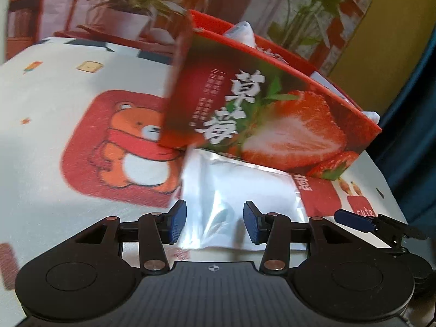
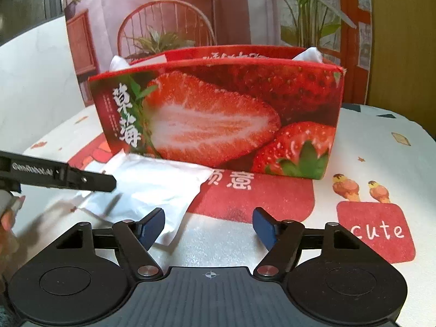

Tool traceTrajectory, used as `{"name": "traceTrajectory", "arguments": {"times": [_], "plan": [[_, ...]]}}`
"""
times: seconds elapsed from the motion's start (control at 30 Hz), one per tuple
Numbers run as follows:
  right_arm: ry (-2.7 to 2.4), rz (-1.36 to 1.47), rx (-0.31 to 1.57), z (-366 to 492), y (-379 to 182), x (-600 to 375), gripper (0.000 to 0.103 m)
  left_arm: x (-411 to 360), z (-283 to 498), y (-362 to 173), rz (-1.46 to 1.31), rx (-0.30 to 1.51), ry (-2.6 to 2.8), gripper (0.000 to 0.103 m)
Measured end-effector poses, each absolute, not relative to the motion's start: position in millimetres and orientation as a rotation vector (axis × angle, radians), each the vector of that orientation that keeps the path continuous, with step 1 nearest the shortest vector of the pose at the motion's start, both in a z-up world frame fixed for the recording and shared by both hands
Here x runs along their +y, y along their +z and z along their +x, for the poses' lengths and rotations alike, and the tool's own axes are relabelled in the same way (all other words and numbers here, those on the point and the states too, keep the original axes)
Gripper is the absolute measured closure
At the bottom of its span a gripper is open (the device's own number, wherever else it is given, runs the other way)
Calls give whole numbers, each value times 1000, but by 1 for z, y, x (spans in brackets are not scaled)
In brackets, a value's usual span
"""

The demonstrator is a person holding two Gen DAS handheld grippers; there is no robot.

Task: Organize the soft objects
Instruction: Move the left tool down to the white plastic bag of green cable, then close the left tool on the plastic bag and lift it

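Left wrist view: the left gripper hovers with its blue pads apart on either side of a white plastic pouch lying flat on the cartoon-printed tablecloth; the pads stand clear of the film and clamp nothing. The pouch's far edge sits at the foot of the strawberry-printed box, which here appears tilted by the lens, with white packets poking above its rim. A blue-tipped finger of the right gripper juts in at the lower right.

Right wrist view: the right gripper is spread wide over bare cloth, empty, its left pad just overlapping the pouch's near corner. The pouch rests just in front of the box's lower left corner, touching or nearly so. White packets already stand inside the box at both ends. The left gripper's black finger reaches across the pouch from the left, and part of a hand shows at the edge.

Judged from this, some soft items are stowed and one pouch remains loose on the table; it has yet to be gripped, lifted and dropped into the box
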State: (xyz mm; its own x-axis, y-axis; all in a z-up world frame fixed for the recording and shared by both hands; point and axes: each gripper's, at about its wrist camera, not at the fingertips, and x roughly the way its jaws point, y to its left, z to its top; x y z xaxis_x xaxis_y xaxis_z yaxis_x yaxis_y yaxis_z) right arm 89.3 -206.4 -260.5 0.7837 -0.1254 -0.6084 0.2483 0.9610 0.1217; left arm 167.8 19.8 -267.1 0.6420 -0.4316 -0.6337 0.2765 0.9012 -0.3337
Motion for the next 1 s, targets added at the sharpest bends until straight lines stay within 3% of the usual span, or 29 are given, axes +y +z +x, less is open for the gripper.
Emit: {"name": "traceTrajectory", "arguments": {"times": [0.3, 0.53, 1.0], "plan": [[-119, 12, 691, 100, -268, -175, 29, 43, 164, -259, -221, 702, -312, 53], [-143, -1, 704, 104, -269, -175, 18, 39, 162, -255, -173, 658, -295, 48], [-157, -102, 701, 141, -264, -163, 18, 44, 160, -250, -170, 601, -257, 45]]}}
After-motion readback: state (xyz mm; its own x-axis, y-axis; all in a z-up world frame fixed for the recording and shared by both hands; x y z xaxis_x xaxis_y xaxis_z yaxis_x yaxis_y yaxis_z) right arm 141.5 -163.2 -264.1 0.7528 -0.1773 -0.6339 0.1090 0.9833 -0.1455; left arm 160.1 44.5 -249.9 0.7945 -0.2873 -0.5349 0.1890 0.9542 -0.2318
